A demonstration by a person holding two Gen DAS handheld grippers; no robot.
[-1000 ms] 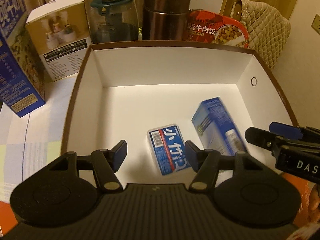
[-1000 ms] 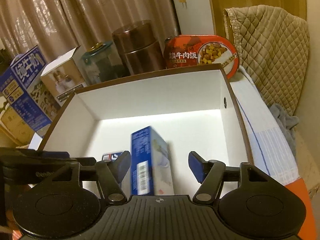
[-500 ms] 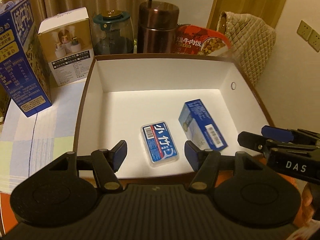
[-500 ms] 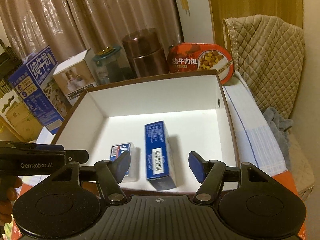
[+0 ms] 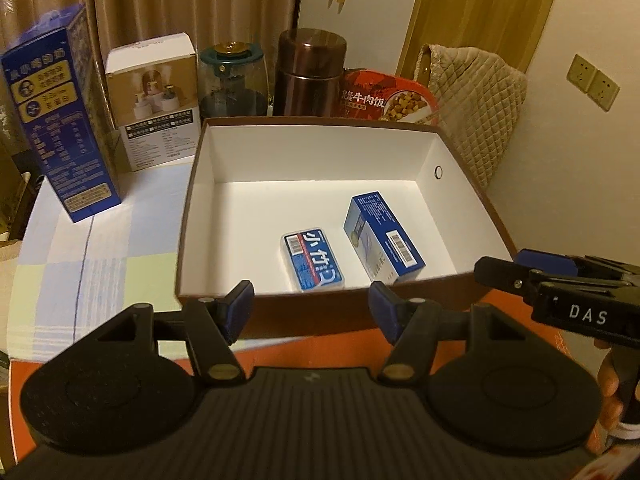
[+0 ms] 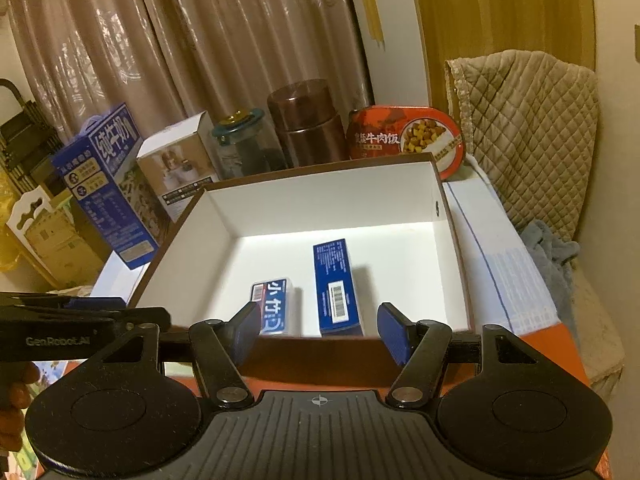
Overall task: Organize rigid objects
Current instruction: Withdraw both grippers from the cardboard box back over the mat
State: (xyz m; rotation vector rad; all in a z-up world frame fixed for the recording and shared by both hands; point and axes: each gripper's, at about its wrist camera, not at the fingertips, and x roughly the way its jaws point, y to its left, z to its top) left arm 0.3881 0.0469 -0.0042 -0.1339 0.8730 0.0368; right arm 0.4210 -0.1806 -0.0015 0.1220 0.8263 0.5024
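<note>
Tongs, left (image 5: 311,307) and right (image 6: 318,331), tilt downward before the box (image 5: 280,306), both half-open, empty.

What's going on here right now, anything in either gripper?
A person holds both grippers, and both are open and empty. The left gripper and right gripper hover at the near edge of the white-lined box. Inside it lie a flat blue-and-red packet and a blue carton, apart. The milk carton, jars and other packages stand outside the box.

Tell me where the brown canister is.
In the left wrist view, the brown canister stands behind the box, between the glass jar and red meal tray.
</note>
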